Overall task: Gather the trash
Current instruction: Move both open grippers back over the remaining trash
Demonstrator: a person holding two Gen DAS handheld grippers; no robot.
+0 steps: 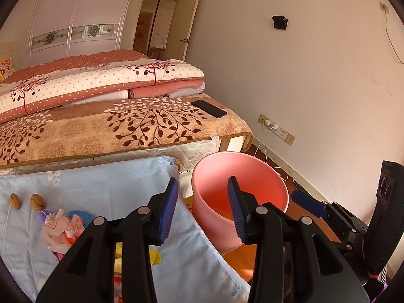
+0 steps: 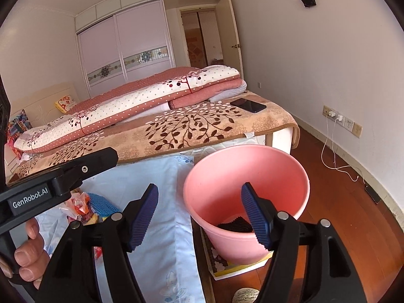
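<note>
My right claw (image 2: pixel 199 217) hangs wide and empty over the pink bin (image 2: pixel 252 176), a dark scrap (image 2: pixel 234 224) inside it. My left claw (image 1: pixel 203 210), also spread and empty, must next grab the wrappers (image 1: pixel 63 227) left of the bin.

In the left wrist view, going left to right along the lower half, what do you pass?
Two walnuts → pile of wrappers → pink bucket → right gripper's blue finger.
</note>
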